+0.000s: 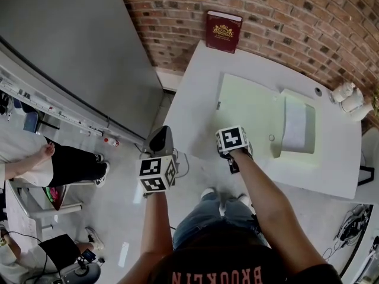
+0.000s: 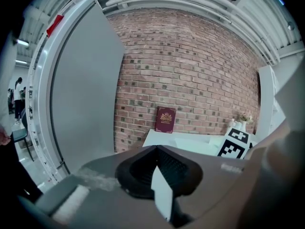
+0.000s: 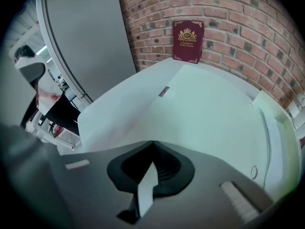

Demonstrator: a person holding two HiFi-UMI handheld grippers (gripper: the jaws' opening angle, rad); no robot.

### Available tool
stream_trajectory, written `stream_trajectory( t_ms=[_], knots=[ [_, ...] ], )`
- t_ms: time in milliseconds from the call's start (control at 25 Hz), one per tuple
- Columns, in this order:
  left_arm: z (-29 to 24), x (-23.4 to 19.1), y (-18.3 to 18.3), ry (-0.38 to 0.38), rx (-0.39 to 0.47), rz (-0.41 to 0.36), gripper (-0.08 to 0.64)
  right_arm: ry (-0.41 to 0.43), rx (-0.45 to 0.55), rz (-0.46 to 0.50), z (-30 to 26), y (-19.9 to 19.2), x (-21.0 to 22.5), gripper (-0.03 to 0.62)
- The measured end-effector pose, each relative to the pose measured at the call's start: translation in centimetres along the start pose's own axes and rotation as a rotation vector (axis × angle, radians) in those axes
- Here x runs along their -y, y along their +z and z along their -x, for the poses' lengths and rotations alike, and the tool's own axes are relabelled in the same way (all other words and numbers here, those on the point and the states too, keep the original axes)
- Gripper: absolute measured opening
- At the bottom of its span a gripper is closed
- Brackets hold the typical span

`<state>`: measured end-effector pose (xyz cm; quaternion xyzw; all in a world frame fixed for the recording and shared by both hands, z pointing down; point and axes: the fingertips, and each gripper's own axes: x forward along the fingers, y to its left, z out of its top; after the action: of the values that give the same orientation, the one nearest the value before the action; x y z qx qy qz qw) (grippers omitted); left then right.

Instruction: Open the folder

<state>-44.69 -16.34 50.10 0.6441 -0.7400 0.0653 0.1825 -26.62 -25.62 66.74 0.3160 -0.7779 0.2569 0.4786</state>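
A pale green folder (image 1: 249, 108) lies spread on the white table (image 1: 192, 108). It has a wide flat panel at the left and a raised part (image 1: 298, 125) at the right that holds a white sheet. A small ring (image 1: 271, 138) sits near its front edge. My right gripper (image 1: 230, 136) hangs over the folder's near edge, pointing steeply down, with its jaws together and nothing between them. In the right gripper view the folder (image 3: 205, 109) stretches ahead of the jaws. My left gripper (image 1: 161, 132) is shut and empty, off the table's left edge, pointing toward the brick wall.
A maroon book (image 1: 223, 31) leans on the brick wall at the table's back. White figurines (image 1: 349, 98) stand at the back right corner. A large grey panel (image 1: 77, 52) rises to the left. A seated person (image 1: 65, 164) is on the floor side at left.
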Motion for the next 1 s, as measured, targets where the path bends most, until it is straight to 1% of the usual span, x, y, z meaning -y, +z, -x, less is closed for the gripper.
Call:
stream_trajectory(
  t_ms=[160, 400, 680, 1000],
  knots=[
    [-0.1, 0.0, 0.8, -0.006, 0.012, 0.000, 0.000, 0.017, 0.051, -0.018, 1.4, 1.0, -0.2, 0.000],
    [-0.4, 1.4, 2.2, -0.022, 0.043, -0.007, 0.000, 0.031, 0.149, -0.033, 4.5, 2.3, 0.3, 0.000],
    [-0.1, 4.4, 4.5, -0.040, 0.096, -0.040, 0.000, 0.041, 0.263, -0.036, 8.4, 3.5, 1.7, 0.000],
    [1.1, 8.5, 6.8, -0.060, 0.157, -0.072, 0.000, 0.057, 0.397, -0.035, 13.5, 3.6, 3.3, 0.000]
  ],
)
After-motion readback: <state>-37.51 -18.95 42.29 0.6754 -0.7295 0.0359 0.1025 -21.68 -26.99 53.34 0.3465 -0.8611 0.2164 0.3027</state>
